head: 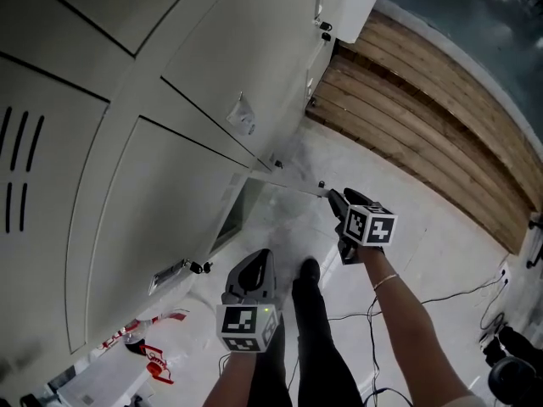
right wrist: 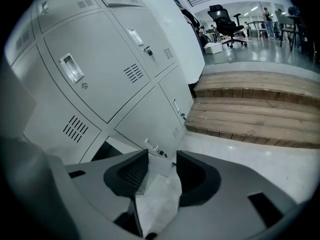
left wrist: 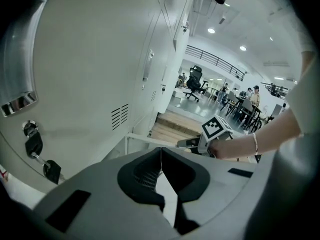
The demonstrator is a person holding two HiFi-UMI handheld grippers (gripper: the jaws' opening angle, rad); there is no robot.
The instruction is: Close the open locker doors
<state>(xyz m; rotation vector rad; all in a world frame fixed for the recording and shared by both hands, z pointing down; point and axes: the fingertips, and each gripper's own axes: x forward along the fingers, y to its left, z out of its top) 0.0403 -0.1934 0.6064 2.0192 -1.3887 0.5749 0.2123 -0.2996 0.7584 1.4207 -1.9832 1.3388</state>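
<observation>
While the right claw point(head: 333, 198), arm outstretched, gapes empty at the locker door point(head: 293, 179), the left claw point(head: 257, 261) hangs back. It is closed.

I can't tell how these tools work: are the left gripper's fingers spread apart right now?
No: the left gripper has its fingers pressed together, with nothing between them.

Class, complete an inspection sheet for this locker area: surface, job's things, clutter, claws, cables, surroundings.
Surface: pale, glossy floor.
Job's things: bank of grey lockers; one bottom locker door stands open.
Clutter: red-and-white litter at the lockers' foot.
Claws: left claw shut, empty; right claw open, at the open door's edge.
Cables: black cables on the floor, to the person's right.
Surroundings: wooden steps; office chair beyond.
</observation>
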